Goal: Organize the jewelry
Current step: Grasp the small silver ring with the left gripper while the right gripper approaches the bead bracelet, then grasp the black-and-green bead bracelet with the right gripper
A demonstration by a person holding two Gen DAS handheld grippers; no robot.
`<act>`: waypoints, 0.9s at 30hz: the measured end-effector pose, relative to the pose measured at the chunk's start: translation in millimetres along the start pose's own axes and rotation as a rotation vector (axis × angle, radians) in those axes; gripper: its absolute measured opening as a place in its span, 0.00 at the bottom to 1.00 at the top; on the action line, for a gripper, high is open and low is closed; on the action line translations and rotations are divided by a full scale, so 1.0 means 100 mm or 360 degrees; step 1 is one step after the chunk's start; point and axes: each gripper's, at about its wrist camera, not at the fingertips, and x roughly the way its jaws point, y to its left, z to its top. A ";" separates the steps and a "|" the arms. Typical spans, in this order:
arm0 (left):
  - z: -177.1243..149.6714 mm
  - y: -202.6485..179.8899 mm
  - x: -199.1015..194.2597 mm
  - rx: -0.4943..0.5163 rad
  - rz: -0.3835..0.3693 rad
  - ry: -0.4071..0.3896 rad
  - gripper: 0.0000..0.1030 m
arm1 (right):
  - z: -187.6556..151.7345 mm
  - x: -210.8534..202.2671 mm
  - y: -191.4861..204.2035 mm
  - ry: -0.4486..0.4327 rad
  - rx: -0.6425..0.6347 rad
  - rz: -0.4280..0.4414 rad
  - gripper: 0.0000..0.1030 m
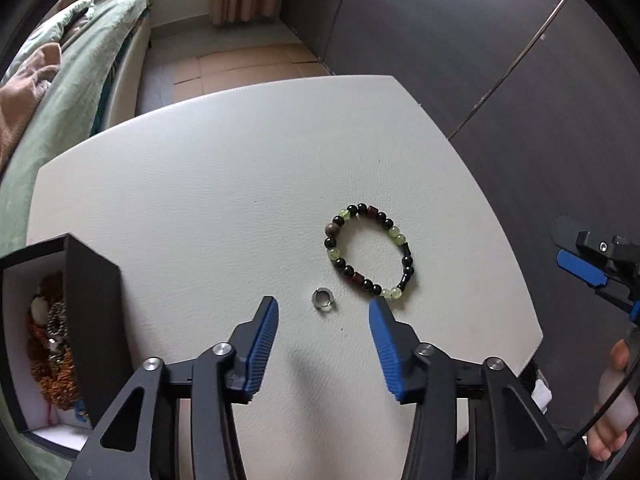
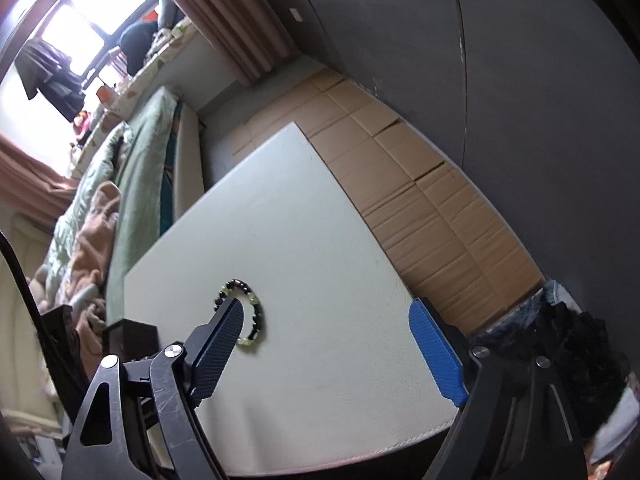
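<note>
Bedroom clutter rings my work surface: a bed (image 2: 136,168) with pale green bedding and a crumpled peach blanket, pleated curtains (image 2: 224,16), dark grey wall panels and flattened cardboard (image 2: 420,200) on the floor. I am working over a white table (image 1: 200,184) whose top has a fine leather-like grain and rounded corners. From my left wrist view I see my left gripper (image 1: 324,312) with its jaws apart, nothing between the ribbed blue pads, and a small silver metal ring (image 1: 323,300) lying flat on the table just ahead of the gap. Just beyond and to the right lies a beaded bracelet (image 1: 370,248), a closed loop of glossy black, translucent pale green and dull reddish-brown beads, some round, some cylindrical; its near edge sits close by the right fingertip of this gripper. At the left edge stands an open black box (image 1: 94,312) with a white lining, holding a tangle of orange, chain-like and pale pieces I cannot sort out. Only this view shows the ring and the box interior. The right wrist view gives me my right gripper (image 2: 328,312), jaws wide and empty, over the table's near right part; its left finger covers part of the bracelet, and the ring is out of sight. A dark heap of cloth (image 2: 568,340) shows at right.
</note>
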 end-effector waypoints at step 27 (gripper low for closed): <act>0.18 0.14 -0.10 0.0021 0.0129 -0.0092 0.13 | 0.06 0.37 0.39 0.0107 -0.0185 -0.0031 0.62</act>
